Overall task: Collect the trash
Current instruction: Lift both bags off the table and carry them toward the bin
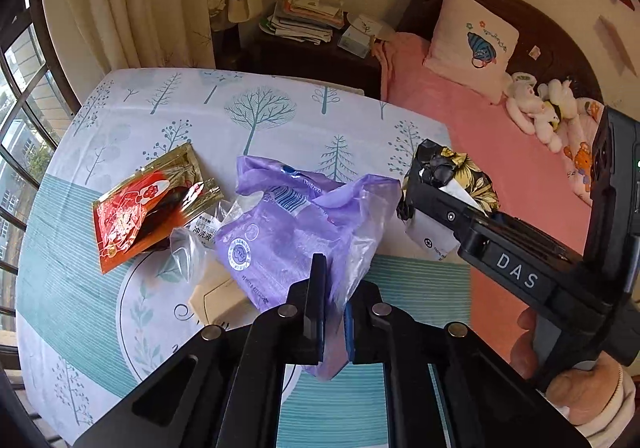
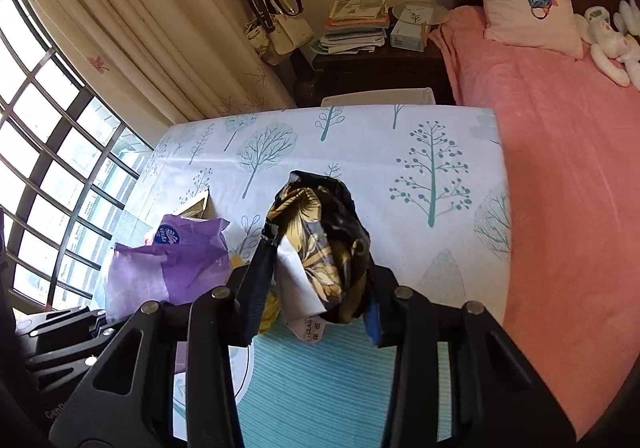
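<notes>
My left gripper (image 1: 334,312) is shut on a purple plastic bag (image 1: 288,232) and holds it above the table; the bag also shows in the right wrist view (image 2: 176,268). My right gripper (image 2: 320,280) is shut on a crumpled black and yellow floral wrapper (image 2: 320,240), held above the table; the wrapper shows in the left wrist view (image 1: 452,176) at the tip of the right gripper (image 1: 424,188). A red and gold foil packet (image 1: 148,204) and a clear plastic wrapper (image 1: 192,244) lie on the table to the left.
The table has a tree-print cloth (image 1: 260,108) (image 2: 400,152). A beige card or box (image 1: 216,298) lies under the purple bag. A pink bed (image 2: 560,152) stands to the right, a dark nightstand with stacked papers (image 2: 356,24) behind, curtains and a window (image 2: 60,152) to the left.
</notes>
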Motion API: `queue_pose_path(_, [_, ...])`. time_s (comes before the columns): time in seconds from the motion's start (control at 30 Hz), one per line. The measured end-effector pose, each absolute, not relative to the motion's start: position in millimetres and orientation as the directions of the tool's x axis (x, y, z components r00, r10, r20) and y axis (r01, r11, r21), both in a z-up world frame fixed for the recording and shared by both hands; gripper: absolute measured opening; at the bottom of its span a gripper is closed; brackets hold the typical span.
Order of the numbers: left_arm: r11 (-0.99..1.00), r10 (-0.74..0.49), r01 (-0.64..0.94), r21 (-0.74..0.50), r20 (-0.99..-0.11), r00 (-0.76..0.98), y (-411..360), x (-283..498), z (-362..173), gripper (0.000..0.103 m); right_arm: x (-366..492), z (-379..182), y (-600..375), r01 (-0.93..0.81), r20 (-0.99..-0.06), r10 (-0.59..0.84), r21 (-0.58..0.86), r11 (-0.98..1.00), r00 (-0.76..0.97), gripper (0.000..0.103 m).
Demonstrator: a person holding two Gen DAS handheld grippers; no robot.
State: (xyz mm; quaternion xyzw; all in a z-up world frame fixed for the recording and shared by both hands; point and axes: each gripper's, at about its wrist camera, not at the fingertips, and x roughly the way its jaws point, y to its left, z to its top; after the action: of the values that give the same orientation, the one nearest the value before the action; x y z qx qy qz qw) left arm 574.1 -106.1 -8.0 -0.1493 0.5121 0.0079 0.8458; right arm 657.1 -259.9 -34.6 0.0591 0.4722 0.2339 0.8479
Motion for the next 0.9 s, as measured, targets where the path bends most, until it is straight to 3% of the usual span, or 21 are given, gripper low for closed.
queue_pose_path(0.5, [0.941, -0.332, 0.124, -0.314, -0.789, 0.517, -69.2, 372.7, 67.4, 0.007, 427.3, 32.1, -245.5, -0.247, -0.740, 0.329, 0.224, 0.943, 0.586, 0.036])
queue_pose_path(0.9, [0.886, -0.428, 0.381, -0.262, -0.779, 0.458, 38.8, 167.3, 57.0, 0.007, 194.2, 18.2, -151.1, -0.075, -0.756, 0.190, 0.185, 0.980, 0.626, 0.036])
